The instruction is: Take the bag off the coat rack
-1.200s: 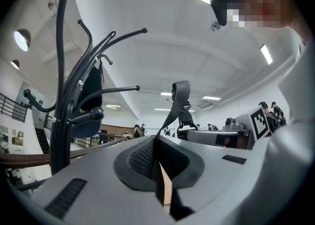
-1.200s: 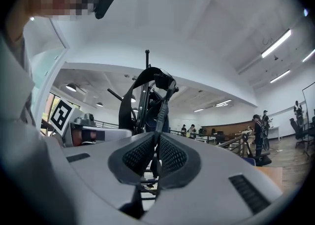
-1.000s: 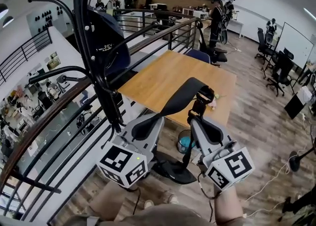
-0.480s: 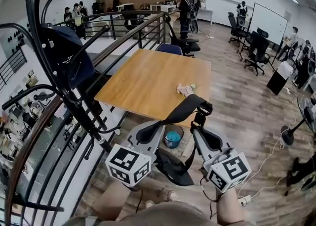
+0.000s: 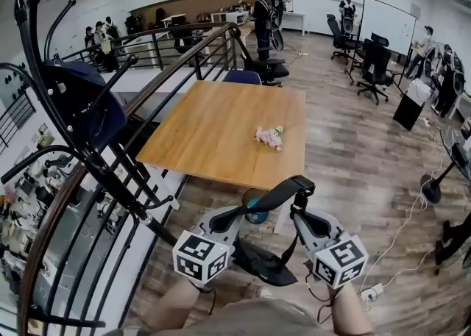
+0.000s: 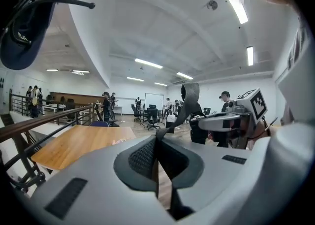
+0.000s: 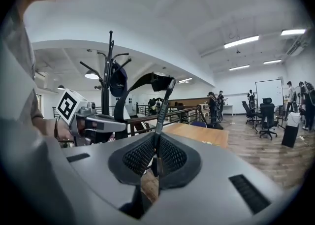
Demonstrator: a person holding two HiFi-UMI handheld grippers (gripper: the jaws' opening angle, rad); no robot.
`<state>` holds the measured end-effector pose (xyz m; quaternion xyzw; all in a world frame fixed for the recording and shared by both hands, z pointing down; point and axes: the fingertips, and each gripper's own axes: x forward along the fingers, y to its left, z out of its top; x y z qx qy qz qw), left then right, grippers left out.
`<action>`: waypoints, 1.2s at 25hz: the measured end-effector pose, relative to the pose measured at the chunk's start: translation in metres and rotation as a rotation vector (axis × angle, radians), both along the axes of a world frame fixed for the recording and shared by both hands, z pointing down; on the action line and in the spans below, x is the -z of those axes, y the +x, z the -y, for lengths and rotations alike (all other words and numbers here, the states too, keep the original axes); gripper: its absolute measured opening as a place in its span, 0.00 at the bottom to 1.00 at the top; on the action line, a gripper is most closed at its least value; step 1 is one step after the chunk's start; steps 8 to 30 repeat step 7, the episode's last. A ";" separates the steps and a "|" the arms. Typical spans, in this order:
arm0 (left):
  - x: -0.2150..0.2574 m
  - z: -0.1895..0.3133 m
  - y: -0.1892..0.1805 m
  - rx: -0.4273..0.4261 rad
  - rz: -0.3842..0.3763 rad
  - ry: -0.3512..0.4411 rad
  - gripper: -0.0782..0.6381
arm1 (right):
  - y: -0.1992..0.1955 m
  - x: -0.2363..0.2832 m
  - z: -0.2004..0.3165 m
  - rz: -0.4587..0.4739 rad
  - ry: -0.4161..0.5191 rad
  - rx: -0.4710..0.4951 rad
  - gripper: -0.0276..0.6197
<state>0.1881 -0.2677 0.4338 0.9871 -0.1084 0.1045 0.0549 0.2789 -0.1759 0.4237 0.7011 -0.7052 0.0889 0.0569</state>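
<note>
Both tongs are clenched on the dark strap (image 5: 276, 193) of the bag (image 5: 266, 267). The left tongs (image 5: 234, 215) pinch one end of the strap flat between their pads. The right tongs (image 5: 298, 213) pinch the other branch, which rises thin and straight from between their pads. Between the two tongs the strap makes an arch, with its top further from the person than both grips. The black body of the bag hangs under the tongs and between them, above the wooden floor (image 5: 353, 173) and near the person's legs.

The two forearms (image 5: 346, 316) enter from the lower edge of the head view, held low before the body and close beside each other. The tongs point forward, with the marker cubes (image 5: 200, 257) turned up toward the camera.

The bag is well apart from the coat rack (image 5: 70, 118), which stands at the left beside the railing (image 5: 44, 254). On the rack hangs a dark blue thing, which seems to be a cap (image 5: 81, 103). Beyond the strap is a wooden tabletop (image 5: 213, 136) with a small pink toy (image 5: 268, 137) on it.
</note>
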 end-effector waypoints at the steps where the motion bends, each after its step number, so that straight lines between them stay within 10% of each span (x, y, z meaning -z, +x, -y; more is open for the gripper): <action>1: -0.004 0.000 0.000 -0.003 0.007 -0.001 0.13 | 0.000 -0.005 0.000 0.000 -0.006 -0.001 0.12; 30: -0.015 0.011 -0.001 -0.013 0.010 0.014 0.13 | -0.009 -0.015 0.015 -0.001 0.007 -0.002 0.12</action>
